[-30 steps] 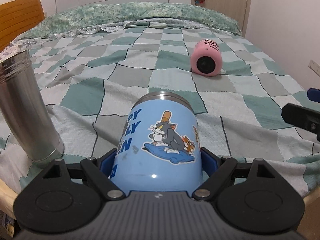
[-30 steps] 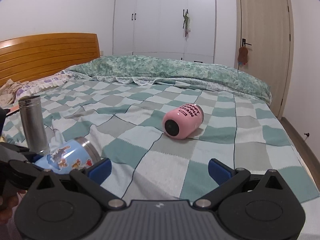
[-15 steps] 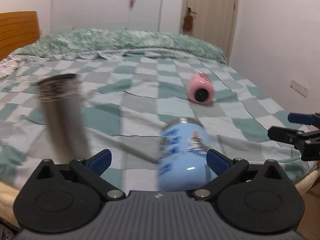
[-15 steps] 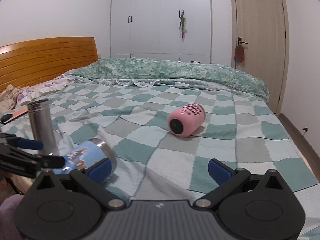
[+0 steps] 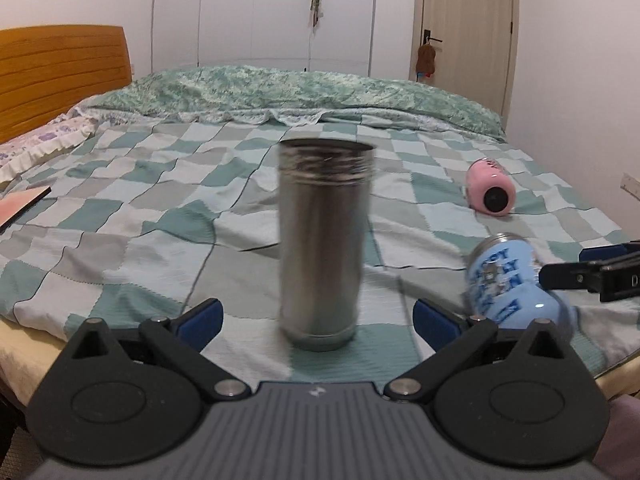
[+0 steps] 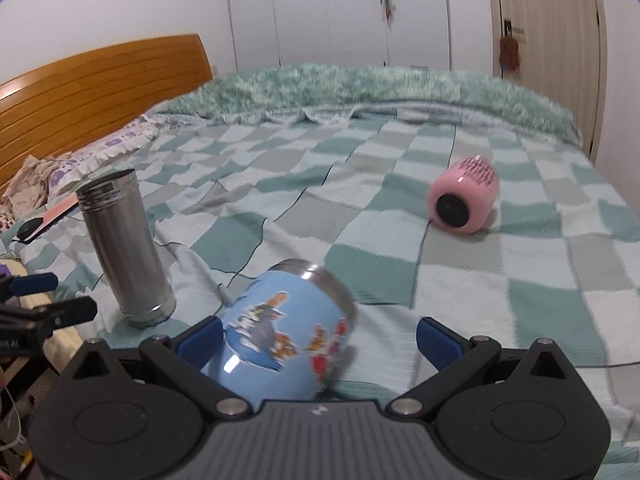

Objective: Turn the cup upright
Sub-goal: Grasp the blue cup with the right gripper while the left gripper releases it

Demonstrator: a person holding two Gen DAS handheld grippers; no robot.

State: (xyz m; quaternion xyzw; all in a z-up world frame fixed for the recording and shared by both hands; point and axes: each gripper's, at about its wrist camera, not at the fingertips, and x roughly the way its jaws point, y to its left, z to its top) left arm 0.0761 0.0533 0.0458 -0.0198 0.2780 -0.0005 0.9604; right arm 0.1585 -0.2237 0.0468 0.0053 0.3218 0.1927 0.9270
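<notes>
A blue cartoon cup [image 6: 284,332] lies on its side on the checked bedspread, steel rim pointing away; it also shows in the left wrist view [image 5: 508,284]. My right gripper [image 6: 320,334] is open, its jaws on either side of the blue cup, the left pad close to it. A steel tumbler [image 5: 322,240] stands upright in front of my open, empty left gripper [image 5: 316,316]; it also shows in the right wrist view [image 6: 124,244]. A pink cup [image 6: 464,200] lies on its side farther back, seen too in the left wrist view [image 5: 490,192].
The bed's near edge [image 5: 36,356] runs just below the tumbler. A flat pink-and-black object [image 5: 20,208] lies at the left edge. A wooden headboard [image 6: 96,84] stands at the left, pillows [image 5: 44,140] below it. The rolled duvet [image 5: 304,88] lies at the back.
My left gripper let go of the blue cup, opened and swung left to face the steel tumbler. My right gripper moved left and down over the blue cup, which still lies on its side.
</notes>
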